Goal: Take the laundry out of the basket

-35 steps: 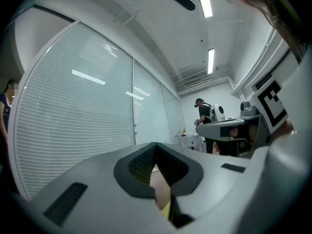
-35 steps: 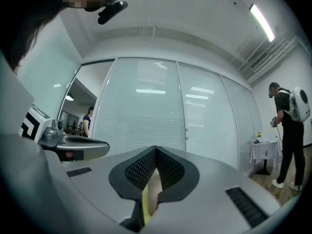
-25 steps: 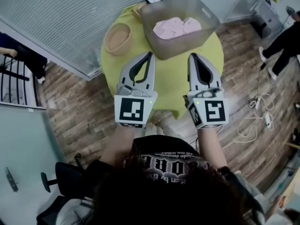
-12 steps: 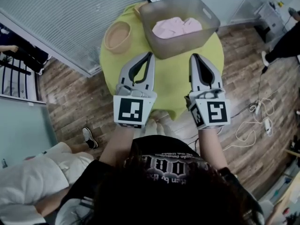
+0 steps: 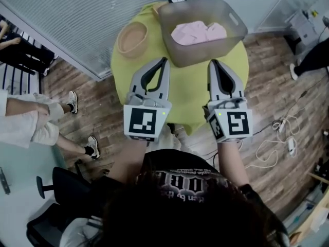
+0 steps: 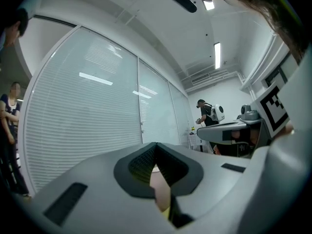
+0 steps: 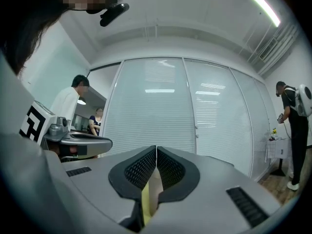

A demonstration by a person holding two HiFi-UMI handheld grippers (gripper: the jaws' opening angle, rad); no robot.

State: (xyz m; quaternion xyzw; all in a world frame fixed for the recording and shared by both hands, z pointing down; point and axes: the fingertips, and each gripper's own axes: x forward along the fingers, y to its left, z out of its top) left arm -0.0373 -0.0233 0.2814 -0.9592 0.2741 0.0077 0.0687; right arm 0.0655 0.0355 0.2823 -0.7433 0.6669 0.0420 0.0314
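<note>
1. Both grippers are where they were 1 second ago, side by side over the near half of the round yellow-green table [image 5: 187,89]. The left gripper [image 5: 165,60] has its jaws pressed together at the tips with nothing between them, and so does the right gripper [image 5: 212,62].
2. The bystander [image 5: 28,120] in white shorts and sneakers was not in view 1 second ago. They now stand well off to the left of the left gripper.
3. The laundry [image 5: 199,33] is 1 pale pink, softly crumpled heap. It lies inside the grey translucent basket [image 5: 201,56], which stands on the table just ahead of the 2 gripper tips.
4. A tan woven bowl [image 5: 132,38] sits ahead and to the left of the left gripper, beside the basket.
5. Each gripper's cube shows a black-and-white square marker. The print on the wearer's dark shirt [image 5: 180,178] is too blurred to read.
</note>
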